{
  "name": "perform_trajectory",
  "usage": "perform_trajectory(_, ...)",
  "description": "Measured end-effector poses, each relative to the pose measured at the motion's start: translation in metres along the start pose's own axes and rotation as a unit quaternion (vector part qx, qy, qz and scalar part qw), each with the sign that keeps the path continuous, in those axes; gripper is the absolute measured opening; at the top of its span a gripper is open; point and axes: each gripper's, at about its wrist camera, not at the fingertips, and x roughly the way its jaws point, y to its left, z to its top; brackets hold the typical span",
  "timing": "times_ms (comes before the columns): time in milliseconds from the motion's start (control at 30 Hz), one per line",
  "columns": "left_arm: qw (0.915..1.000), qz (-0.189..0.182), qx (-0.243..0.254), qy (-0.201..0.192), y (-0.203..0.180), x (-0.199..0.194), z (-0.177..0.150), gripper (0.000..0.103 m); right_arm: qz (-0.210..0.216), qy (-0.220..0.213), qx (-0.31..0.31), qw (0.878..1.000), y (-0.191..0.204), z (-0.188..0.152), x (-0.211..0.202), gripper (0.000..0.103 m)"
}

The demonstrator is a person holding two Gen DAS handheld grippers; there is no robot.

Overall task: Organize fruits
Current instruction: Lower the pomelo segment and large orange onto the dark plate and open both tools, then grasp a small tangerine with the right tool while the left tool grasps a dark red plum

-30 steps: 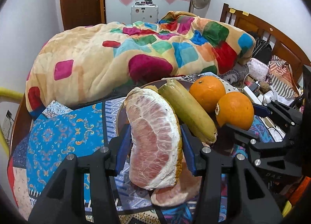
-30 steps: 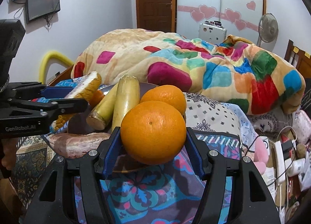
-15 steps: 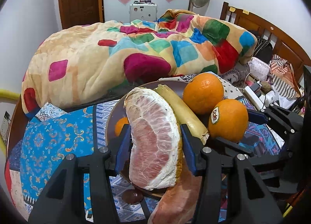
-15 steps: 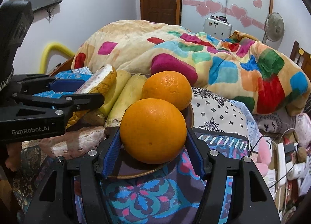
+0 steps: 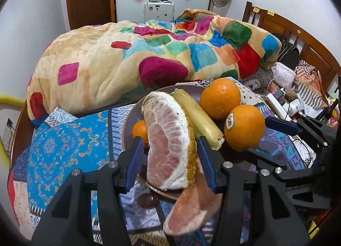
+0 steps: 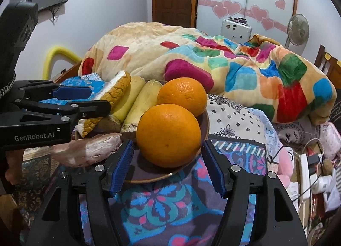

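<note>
While both tools hang over the round brown plate [image 6: 204, 122], it is already well loaded. The left gripper [image 5: 170, 152] has its blue pads pressed on a big peeled pomelo wedge with pink flesh and a strip of yellow rind [image 5: 168, 139], held upright above the plate's near left edge. Whether the wedge's bottom touches the plate, I cannot tell.

Over to the right gripper [image 6: 168, 152]: its blue pads flank a large round orange [image 6: 168, 135] sitting at the plate's near right edge. There looks to be a sliver of space on either side, so I read the jaws as apart, the fruit set down and let go, or about to be.

Already on the plate: a second orange [image 6: 183, 95] just behind, touching the first, two pale yellow peeled stalks [image 6: 140, 105] lying side by side across the middle, and a small tangerine [image 5: 139, 127] by the left rim. A loose pink pomelo segment [image 5: 191, 209] lies at the near edge, half off the plate onto the patterned blue bedspread [image 5: 64, 143]. A small dark reddish round fruit [image 5: 148, 200] sits off the plate on the cloth.

So, mostly done by my reckoning. Left to do: settle the wedge, tuck in the stray segment, and collect that dark little fruit.
</note>
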Motion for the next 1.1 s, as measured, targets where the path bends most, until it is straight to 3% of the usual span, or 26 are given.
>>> perform_trajectory(267,0.9998,0.010,0.001,-0.015,0.001,-0.046,-0.019,0.052,-0.010,-0.031,0.010,0.999,0.005,-0.004,-0.044,0.063)
perform_trajectory(500,0.9997,0.016,0.001,-0.021,0.003,-0.081,-0.050,0.060,-0.015,-0.042,0.010,0.999,0.016,-0.023,-0.074,0.063)
perform_trajectory(967,0.9996,-0.016,0.008,0.024,-0.010,-0.069,-0.107,0.062,-0.004,0.009,0.022,1.000,0.029,-0.085,-0.062,0.062)
perform_trajectory(1033,0.9994,-0.020,0.010,0.028,-0.013,-0.064,-0.110,0.062,-0.001,0.014,0.027,1.000,0.027,-0.089,-0.056,0.060)
perform_trajectory(1100,0.9991,-0.023,0.014,0.033,-0.017,-0.059,-0.113,0.062,0.002,0.018,0.033,0.999,0.025,-0.091,-0.052,0.041)
